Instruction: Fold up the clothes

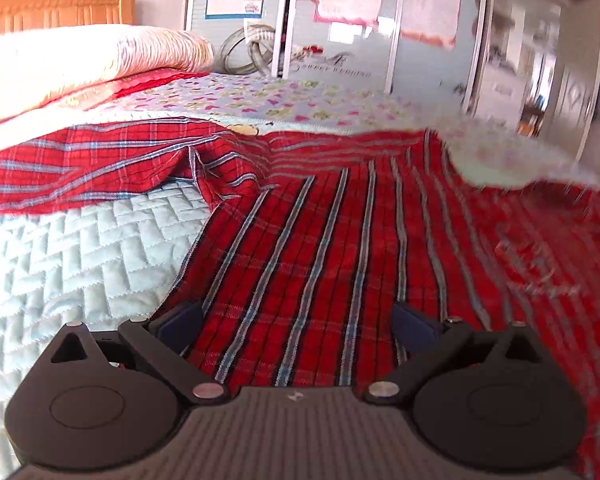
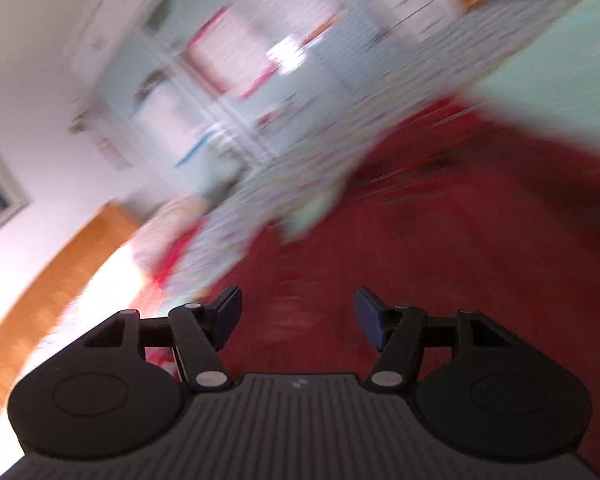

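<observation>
Your left claw stands spread as wide as it goes, with the red plaid shirt lying flat directly beneath and ahead of it; nothing is pinched between its pads, which sit just above or on the cloth, too close to tell which. The shirt is spread on the bed, its body running away from the claw toward the far side, one sleeve stretched off to the claw's left across the pale quilted cover. Your right claw is also released, its blue pads apart with only blurred red fabric showing beyond them; that view is smeared, so whether it touches the shirt cannot be told. Expect the shirt to handle as thin woven cotton: light, limp, no stiffness to carry a fold by itself, and likely to sag and drag wherever you do not support it. It should not slip much in the pads, but a pinch taken flat on the middle would probably gather the quilt as well. Take hold at an edge instead, judging by what lies near: the side seam at the claw's left, where the shirt meets the bare cover, or the hem closest to you. Grip a doubled edge or seam and lift low, so the loose sleeve trails after it without bunching.
</observation>
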A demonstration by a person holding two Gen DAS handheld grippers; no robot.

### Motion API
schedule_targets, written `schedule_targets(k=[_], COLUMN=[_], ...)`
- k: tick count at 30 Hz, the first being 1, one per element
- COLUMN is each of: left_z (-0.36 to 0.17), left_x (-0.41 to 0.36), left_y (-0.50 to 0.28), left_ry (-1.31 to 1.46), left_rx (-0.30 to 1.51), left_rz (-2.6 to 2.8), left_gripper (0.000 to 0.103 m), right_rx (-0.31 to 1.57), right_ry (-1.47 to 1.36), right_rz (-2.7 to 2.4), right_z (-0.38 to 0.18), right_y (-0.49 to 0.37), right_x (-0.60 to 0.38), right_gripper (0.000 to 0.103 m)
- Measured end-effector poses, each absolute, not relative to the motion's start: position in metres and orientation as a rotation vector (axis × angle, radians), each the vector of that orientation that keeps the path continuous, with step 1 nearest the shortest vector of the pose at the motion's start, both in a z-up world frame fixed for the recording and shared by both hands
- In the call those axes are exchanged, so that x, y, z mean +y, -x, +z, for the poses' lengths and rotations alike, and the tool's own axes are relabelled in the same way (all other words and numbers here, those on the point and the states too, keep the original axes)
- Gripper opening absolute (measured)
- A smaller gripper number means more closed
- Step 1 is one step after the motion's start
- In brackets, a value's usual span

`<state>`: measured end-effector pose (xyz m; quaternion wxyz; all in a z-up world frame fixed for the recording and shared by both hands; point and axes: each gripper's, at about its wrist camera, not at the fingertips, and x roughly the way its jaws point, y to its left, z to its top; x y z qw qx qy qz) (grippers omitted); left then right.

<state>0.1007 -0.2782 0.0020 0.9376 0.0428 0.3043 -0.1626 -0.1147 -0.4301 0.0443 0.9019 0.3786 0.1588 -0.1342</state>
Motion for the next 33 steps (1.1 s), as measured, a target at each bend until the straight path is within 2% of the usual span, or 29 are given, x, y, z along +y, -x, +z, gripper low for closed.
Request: schedule_targets(k=[3, 4, 5, 6, 10, 13, 20, 24, 29, 33], left_z=[0.012, 0.019, 0.030, 0.043, 0.089, 0.108, 0.108, 0.093, 0.078, 0.072], left_x=[-0.285, -0.289, -0.295, -0.303, -0.349, -0.399, -0.503, -0.526, -0.546, -0.556], left_y=[-0.094, -0.093, -0.087, -0.076, -0.013, 0.031, 0.126, 0.160, 0.199, 0.215], left_ry=[-0.154, -0.147, -0.127, -0.102, 0.011, 0.039, -0.099, -0.129, -0.376, -0.507], left_rx=[0.684, 0.732, 0.774, 0.794, 0.813, 0.870, 1.023, 1.138, 1.130, 1.083], left_rz=[-0.250, -0.218, -0.217, -0.256, -0.479, -0.660, -0.939, -1.030, -1.004, -0.968], left_gripper=[0.103, 0.099, 0.086, 0.081, 0.083, 0.085, 0.085, 0.085, 0.085, 0.085], right_rx=[0.367, 0.376, 0.380, 0.378, 0.333, 0.310, 0.399, 0.339, 0.247, 0.103], right_ry=[-0.775, -0.783, -0.801, -0.833, -1.028, -1.150, -1.106, -1.198, -1.380, -1.530], right_rz=[-0.566, -0.670, -0.748, -0.794, -0.931, -0.953, -0.950, -0.903, -0.762, -0.722], right_z=[0.054, 0.058, 0.060, 0.060, 0.050, 0.034, 0.014, 0.003, -0.014, -0.029], right_y=[0.258, 0.304, 0.343, 0.375, 0.492, 0.542, 0.575, 0.584, 0.581, 0.586], right_x=[-0.466, -0.475, -0.483, -0.489, -0.505, -0.498, -0.478, -0.469, -0.472, -0.483], right_gripper=[0.064, 0.064, 0.064, 0.064, 0.064, 0.064, 0.065, 0.065, 0.066, 0.066])
